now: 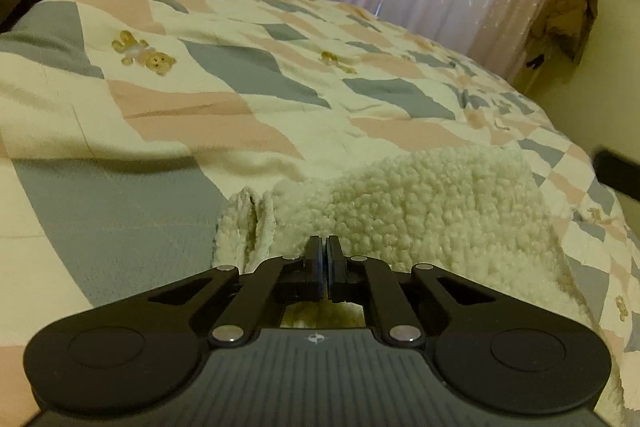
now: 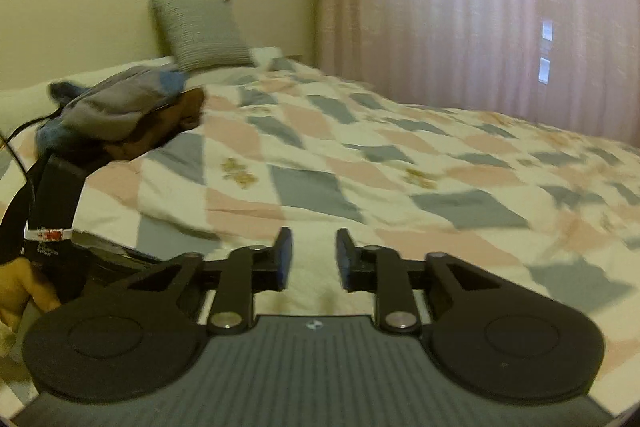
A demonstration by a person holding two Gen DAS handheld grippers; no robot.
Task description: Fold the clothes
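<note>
A cream fleece garment (image 1: 432, 211) lies bunched on the patchwork quilt (image 1: 240, 87) near the bed's front edge, with a folded hem (image 1: 248, 223) at its left. My left gripper (image 1: 324, 247) is shut, its tips at the near edge of the fleece. No cloth shows between its pads. In the right wrist view my right gripper (image 2: 312, 255) hovers over the bare quilt (image 2: 360, 167), jaws a little apart with nothing between them. The fleece is out of that view.
A pile of grey-blue and brown clothes (image 2: 120, 107) sits at the bed's head by a grey pillow (image 2: 204, 35). Pink curtains (image 2: 460, 7) run along the far side. A brown garment (image 1: 568, 15) hangs beyond the foot. A hand (image 2: 16, 287) shows at the left.
</note>
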